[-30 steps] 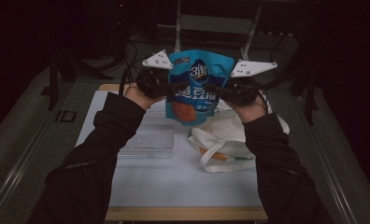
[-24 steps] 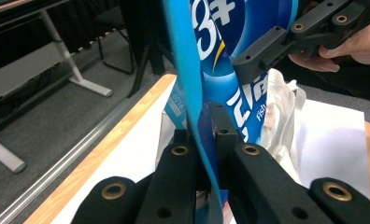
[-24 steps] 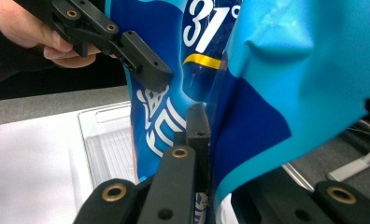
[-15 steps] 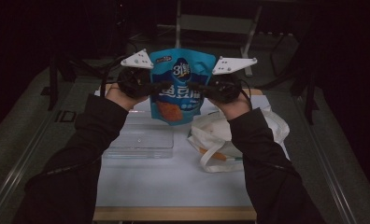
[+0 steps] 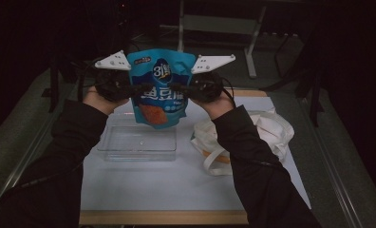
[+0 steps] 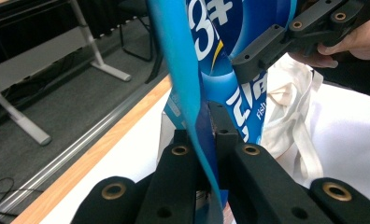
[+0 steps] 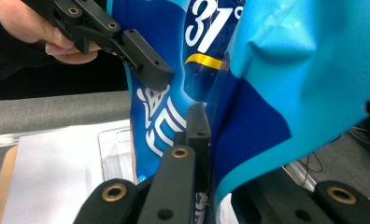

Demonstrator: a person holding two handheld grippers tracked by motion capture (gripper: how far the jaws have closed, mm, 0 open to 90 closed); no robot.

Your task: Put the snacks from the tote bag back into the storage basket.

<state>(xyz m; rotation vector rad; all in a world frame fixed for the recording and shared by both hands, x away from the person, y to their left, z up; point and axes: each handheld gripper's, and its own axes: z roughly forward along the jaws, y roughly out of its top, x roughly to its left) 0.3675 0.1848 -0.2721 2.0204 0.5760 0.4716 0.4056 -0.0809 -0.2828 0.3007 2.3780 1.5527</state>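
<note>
1. Both of your hands have carried the blue snack pouch [image 5: 161,88] leftward across the last second; in the high view it now hangs in the air between the left gripper [image 5: 131,89] and the right gripper [image 5: 183,90], above the clear plastic tray [image 5: 137,141] and left of the white cloth bag [image 5: 252,133] on the worktop [image 5: 176,190]. Pull your hands apart unevenly and the film could tear or slip out on one side.

2. Left gripper view: your fingers [image 6: 220,126] are clamped on the pouch's edge, the film pinched thin between them. That narrow bite looks easy to lose if you twist; the pouch would likely drop beside the tray rather than into it.

3. Right gripper view: one finger [image 7: 197,128] presses the film, and its partner is hidden behind the pouch, which bulges over it. The grip looks closed on the pouch, but a crumpled fold could creep free as you lower.
</note>
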